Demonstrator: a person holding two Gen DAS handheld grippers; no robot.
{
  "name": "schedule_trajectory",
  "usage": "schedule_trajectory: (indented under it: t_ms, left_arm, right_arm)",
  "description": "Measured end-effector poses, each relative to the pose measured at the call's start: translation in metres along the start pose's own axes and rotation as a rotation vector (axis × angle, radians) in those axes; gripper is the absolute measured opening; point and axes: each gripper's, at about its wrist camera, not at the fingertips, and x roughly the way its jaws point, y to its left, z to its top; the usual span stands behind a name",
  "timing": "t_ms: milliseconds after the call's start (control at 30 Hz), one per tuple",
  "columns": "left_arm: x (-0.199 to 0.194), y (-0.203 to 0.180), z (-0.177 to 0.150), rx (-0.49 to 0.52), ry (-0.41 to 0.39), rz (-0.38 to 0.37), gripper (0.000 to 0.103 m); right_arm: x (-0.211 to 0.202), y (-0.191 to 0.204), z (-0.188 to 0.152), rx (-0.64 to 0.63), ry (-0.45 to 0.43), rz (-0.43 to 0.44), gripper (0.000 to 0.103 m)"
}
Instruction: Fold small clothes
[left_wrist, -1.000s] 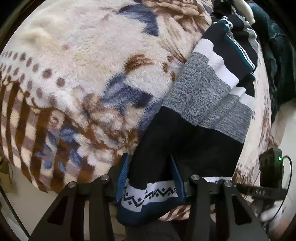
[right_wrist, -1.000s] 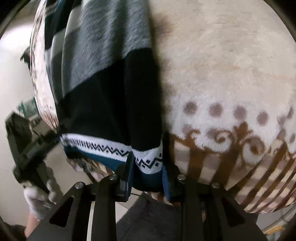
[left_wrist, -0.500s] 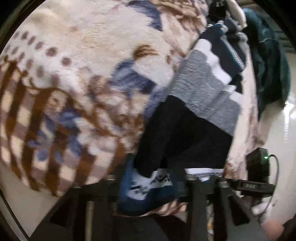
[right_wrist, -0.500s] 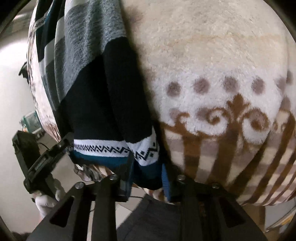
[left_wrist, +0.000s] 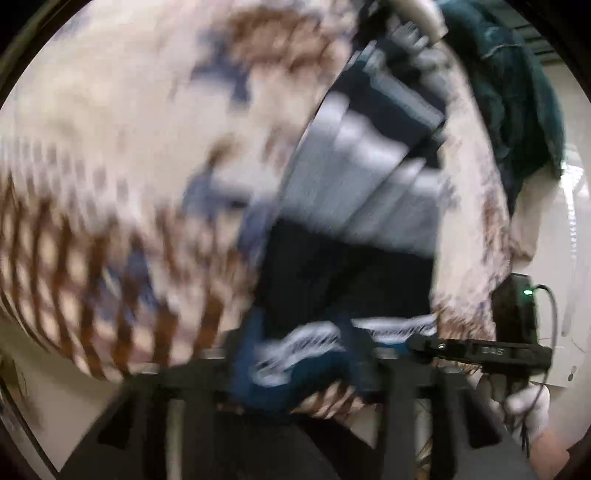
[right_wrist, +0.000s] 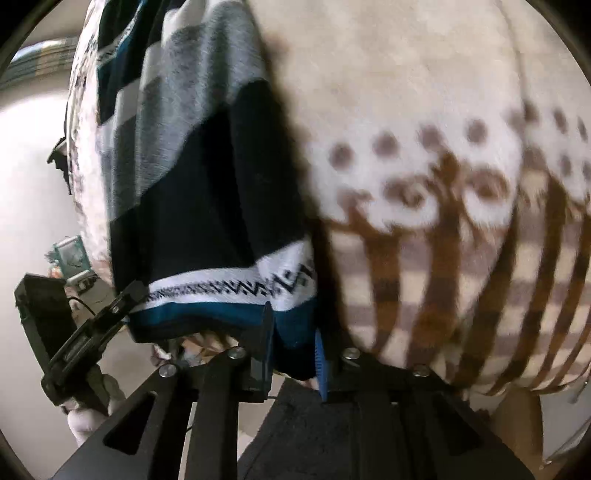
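Blanket (right_wrist: 424, 92) on bed | sweater (right_wrist: 192, 184) runs lengthwise away from both grippers | right gripper (right_wrist: 293, 345) closing on hem corner | left gripper (left_wrist: 295, 354) opening, hem between its jaws

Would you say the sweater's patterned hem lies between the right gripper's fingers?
Yes, the sweater hem with its zigzag band sits between the right gripper fingers.

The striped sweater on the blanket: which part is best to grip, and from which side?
Grip the striped sweater at its patterned hem band, coming from the blanket's near edge. The hem hangs past that edge, so jaws can close around it; the rest lies flat.
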Motion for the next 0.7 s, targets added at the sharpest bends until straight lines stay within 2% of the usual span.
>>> schedule_trajectory:
  t_ms: [33,67,167,267,300,433,500,600,633,700]
  left_arm:
    - [-0.012,-0.004,0.013,0.008,-0.039,-0.015,0.065]
    - [-0.023,-0.009,0.031,0.007,-0.076,-0.033,0.065]
    - [-0.031,-0.020,0.100,-0.019,-0.143,-0.133,0.065]
    - [-0.017,-0.042,0.178,-0.006,-0.197,-0.164,0.065]
    - [-0.008,-0.052,0.217,0.010,-0.206,-0.164,0.065]
    - [0.040,-0.084,0.319,0.067,-0.167,-0.172,0.065]
    - [0.069,-0.104,0.361,0.116,-0.141,-0.144,0.065]
    - [0.108,-0.126,0.402,0.199,-0.089,-0.099,0.065]
    - [0.117,-0.132,0.407,0.231,-0.090,-0.087,0.062]
    - [0.126,-0.143,0.412,0.308,-0.113,-0.070,0.018]
  right_arm:
    - [-0.006,0.006,0.007,-0.001,0.012,0.007,0.020]
    - [-0.015,0.012,0.015,-0.011,0.008,0.006,0.023]
    - [-0.059,0.031,0.042,-0.033,-0.102,0.011,0.045]
    - [-0.106,0.041,0.089,-0.006,-0.199,0.045,0.046]
    - [-0.117,0.044,0.104,0.009,-0.225,0.060,0.047]
    - [-0.156,0.063,0.192,0.066,-0.359,0.048,0.047]
    - [-0.168,0.069,0.233,0.087,-0.411,0.045,0.047]
    - [-0.183,0.072,0.296,0.115,-0.456,0.078,0.047]
    - [-0.186,0.077,0.320,0.124,-0.470,0.092,0.049]
    - [-0.192,0.081,0.354,0.127,-0.492,0.103,0.066]
